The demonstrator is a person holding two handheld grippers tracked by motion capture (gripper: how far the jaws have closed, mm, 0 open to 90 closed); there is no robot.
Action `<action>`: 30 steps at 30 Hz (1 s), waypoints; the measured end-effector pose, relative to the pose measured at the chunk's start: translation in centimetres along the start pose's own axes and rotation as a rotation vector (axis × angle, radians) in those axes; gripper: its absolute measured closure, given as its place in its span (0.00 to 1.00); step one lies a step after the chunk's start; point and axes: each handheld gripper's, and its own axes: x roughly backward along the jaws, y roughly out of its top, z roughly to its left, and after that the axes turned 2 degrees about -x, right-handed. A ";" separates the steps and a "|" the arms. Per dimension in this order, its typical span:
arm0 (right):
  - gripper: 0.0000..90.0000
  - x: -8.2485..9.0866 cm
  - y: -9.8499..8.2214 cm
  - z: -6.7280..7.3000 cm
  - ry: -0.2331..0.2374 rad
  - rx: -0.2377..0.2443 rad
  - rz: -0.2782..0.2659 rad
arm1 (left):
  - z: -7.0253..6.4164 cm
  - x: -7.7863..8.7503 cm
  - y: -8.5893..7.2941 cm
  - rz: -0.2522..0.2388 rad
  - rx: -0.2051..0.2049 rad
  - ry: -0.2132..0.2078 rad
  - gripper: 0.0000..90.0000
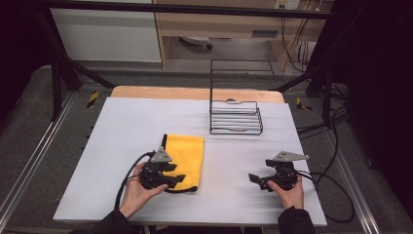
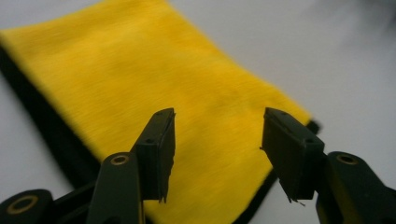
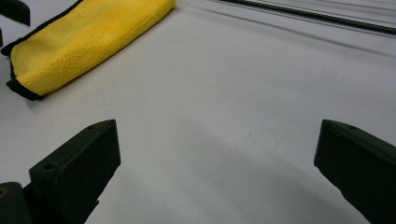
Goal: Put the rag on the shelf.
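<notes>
Wore dark sleeves at the bottom edge of the high view. Held a black left gripper (image 1: 174, 173) topped by a grey three-cornered plate, with a black cable looping off lower left. Same black build and grey plate on the right gripper (image 1: 256, 181), cable trailing right. Showed flat, blocky black jaws with round brass-ringed screw holes in the left gripper view.
</notes>
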 end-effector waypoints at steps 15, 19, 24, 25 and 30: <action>0.01 -1.6 1.0 2.6 0.010 0.044 0.009 | 3.4 0.6 -3.4 0.082 0.144 0.088 0.77; 0.01 -2.1 1.3 3.2 0.006 0.041 0.014 | 3.3 0.7 -3.4 0.086 0.140 0.095 0.93; 0.01 -2.6 1.6 3.8 0.009 0.048 0.017 | 3.0 0.9 -3.2 0.085 0.117 0.108 1.00; 0.01 -2.7 1.6 3.9 0.008 0.052 0.017 | 3.0 1.1 -3.2 0.082 0.117 0.107 1.00; 0.01 -3.0 1.7 4.4 0.012 0.055 0.019 | 4.0 2.2 -3.1 0.081 0.112 0.151 1.00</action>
